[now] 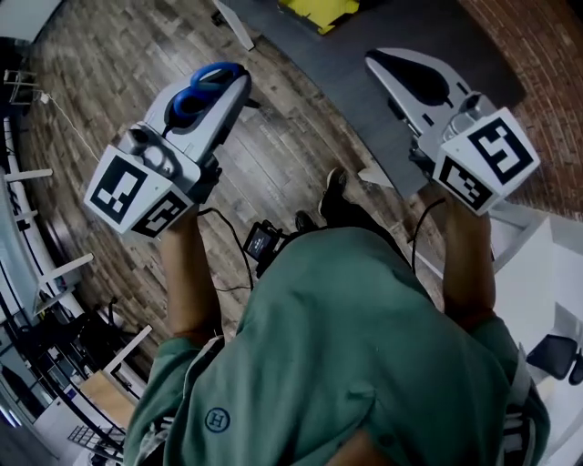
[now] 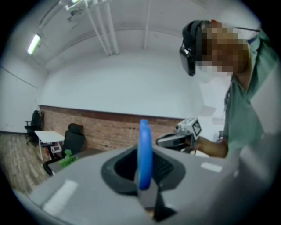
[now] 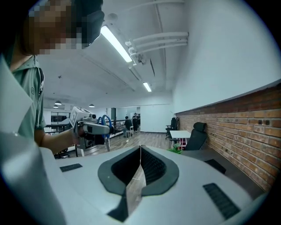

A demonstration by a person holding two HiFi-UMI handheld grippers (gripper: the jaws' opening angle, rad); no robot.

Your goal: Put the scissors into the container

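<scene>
The scissors' blue handle loops [image 1: 202, 89] stick up out of my left gripper [image 1: 230, 80], which is shut on them and held level over the wooden floor. In the left gripper view the blue handle [image 2: 144, 151] stands edge-on between the grey pads of that gripper [image 2: 145, 181]; the blades are hidden. My right gripper [image 1: 387, 62] is held out at the right, its jaws closed together with nothing between them [image 3: 140, 159]. Each gripper shows in the other's view: the right gripper [image 2: 183, 135] and the left gripper [image 3: 93, 128] with the scissors [image 3: 104, 119]. No container is in view.
I stand on a wooden floor [image 1: 127, 64] beside a dark grey mat [image 1: 364, 36] with a yellow object [image 1: 317, 11] on it. A brick wall [image 3: 237, 127], a white table [image 3: 181, 133], black chairs [image 3: 196, 134] and a green plant [image 3: 176, 148] lie ahead. People stand far off [image 3: 128, 122].
</scene>
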